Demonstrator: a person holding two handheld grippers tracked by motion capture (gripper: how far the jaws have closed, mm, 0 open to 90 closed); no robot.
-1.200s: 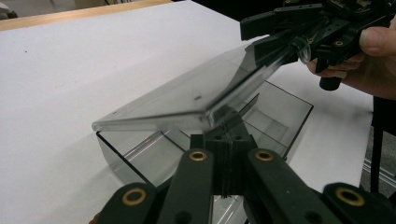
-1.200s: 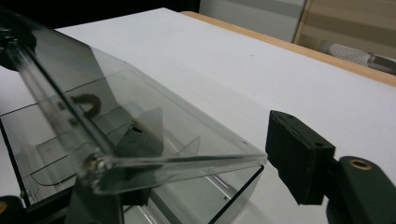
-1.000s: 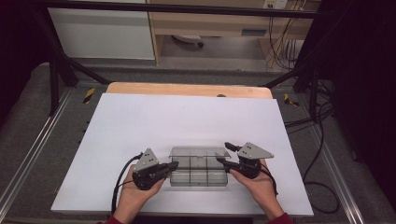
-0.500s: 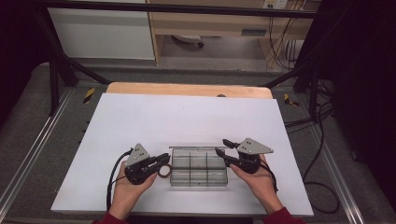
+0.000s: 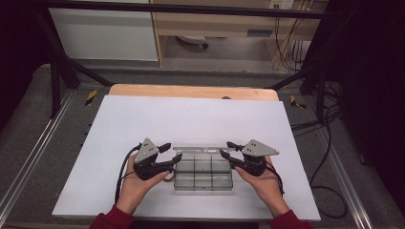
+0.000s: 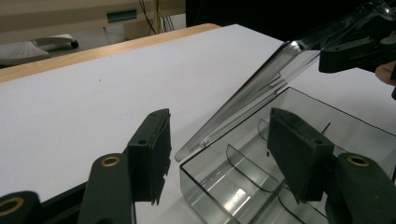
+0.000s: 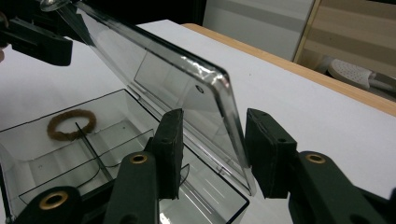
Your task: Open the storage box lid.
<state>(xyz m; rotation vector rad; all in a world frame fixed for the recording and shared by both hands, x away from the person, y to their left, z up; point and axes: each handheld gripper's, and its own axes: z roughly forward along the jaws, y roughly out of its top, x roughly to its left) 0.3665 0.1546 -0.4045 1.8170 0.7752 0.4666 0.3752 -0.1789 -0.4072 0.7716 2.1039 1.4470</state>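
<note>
A clear plastic box with several compartments sits on the white table near the front edge. Its lid is tilted up at the far side. A brown ring lies in one compartment at the box's left end. My left gripper is open at that end; its jaws have just been opening and hold nothing. My right gripper is at the right end. The lid's corner stands between its jaws, which have just been closing. A gap still shows at one pad.
The white table top stretches beyond the box, with a wooden edge at the back. Metal rails run along both sides. Cables hang at the right. A person's hands and red sleeves enter from the bottom.
My left gripper has drawn back to the left, off the box's left end, and its jaws have spread. The right hand has stayed at the right end.
</note>
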